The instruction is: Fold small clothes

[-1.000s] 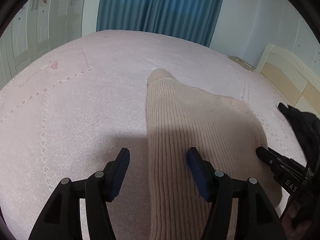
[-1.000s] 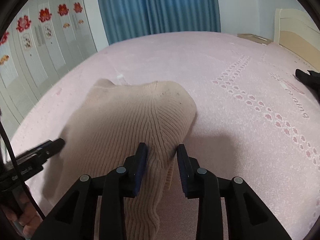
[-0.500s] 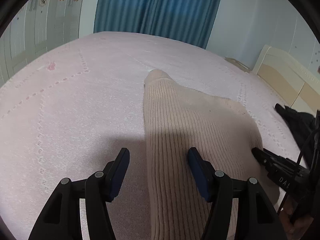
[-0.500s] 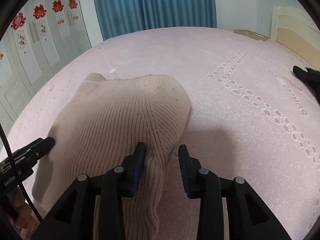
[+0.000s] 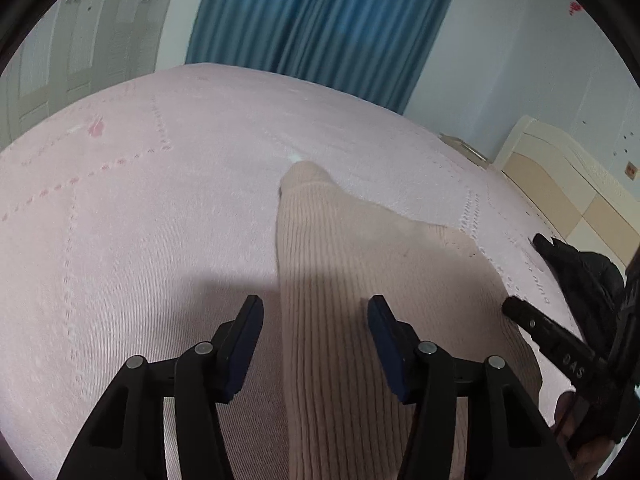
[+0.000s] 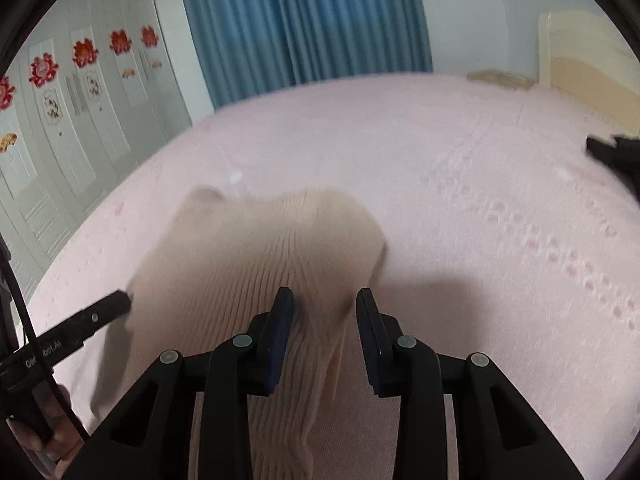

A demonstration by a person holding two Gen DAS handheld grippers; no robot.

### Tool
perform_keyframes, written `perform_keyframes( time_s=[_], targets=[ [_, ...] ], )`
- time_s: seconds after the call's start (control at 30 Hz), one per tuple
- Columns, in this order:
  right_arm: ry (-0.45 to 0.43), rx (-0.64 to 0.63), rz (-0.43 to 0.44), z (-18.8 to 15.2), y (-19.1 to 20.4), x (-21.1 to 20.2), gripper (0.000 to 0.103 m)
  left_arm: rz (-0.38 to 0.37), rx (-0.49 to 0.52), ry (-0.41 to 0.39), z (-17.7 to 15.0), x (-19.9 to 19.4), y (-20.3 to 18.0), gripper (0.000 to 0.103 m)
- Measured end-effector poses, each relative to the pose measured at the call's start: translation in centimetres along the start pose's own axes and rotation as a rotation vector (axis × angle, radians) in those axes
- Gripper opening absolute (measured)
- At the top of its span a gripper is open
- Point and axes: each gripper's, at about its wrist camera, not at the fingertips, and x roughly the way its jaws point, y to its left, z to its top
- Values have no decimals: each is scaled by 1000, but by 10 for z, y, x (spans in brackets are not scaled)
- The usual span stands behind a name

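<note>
A beige ribbed knit garment (image 5: pixel 360 280) lies on the pink bed cover (image 5: pixel 140 220), and everything else is placed from that garment; its narrow rounded end points away toward the blue curtain (image 5: pixel 320 20), and its wide part spreads toward both cameras. The left claw (image 5: pixel 316 320) sits at the garment's near left edge with its jaws closing; that edge runs between the two blue pads, the right pad lies over the knit, the left pad stands over bare cover just beside the edge, and neither pad visibly presses the cloth. The right claw (image 6: pixel 324 312) is at the garment's near right corner; a bunched fold of knit passes between its narrowly parted jaws and lies against the left pad, with a gap showing at the right pad, so whether it truly clamps the fold cannot be told in this blurred view. To the garment's right, near the cream headboard (image 5: pixel 560 168), lies a heap of black clothing (image 5: pixel 580 276); to its left, beyond the bed, stand white wardrobe doors (image 6: pixel 60 140) with red flower stickers.
</note>
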Motion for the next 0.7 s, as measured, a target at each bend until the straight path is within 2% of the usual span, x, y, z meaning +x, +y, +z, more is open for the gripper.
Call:
perform_keyframes(
  time_s=[0.1, 0.17, 0.3, 0.37, 0.53, 0.7],
  targets=[
    [40, 34, 28, 2, -2, 10, 32, -44, -28, 19, 3, 5, 3, 46],
    [51, 44, 19, 1, -4, 15, 32, -71, -47, 38, 4, 10, 5, 39],
    [77, 31, -45, 0, -4, 26, 32, -75, -52, 41, 2, 20, 5, 35],
    [88, 30, -64, -3, -2, 30, 25, -63, -47, 37, 2, 25, 2, 31],
    [72, -26, -107, -6, 7, 28, 23, -51, -35, 28, 2, 22, 2, 31],
    [74, -6, -83, -6, 1, 28, 23, -73, -73, 44, 4, 23, 9, 35]
  ],
)
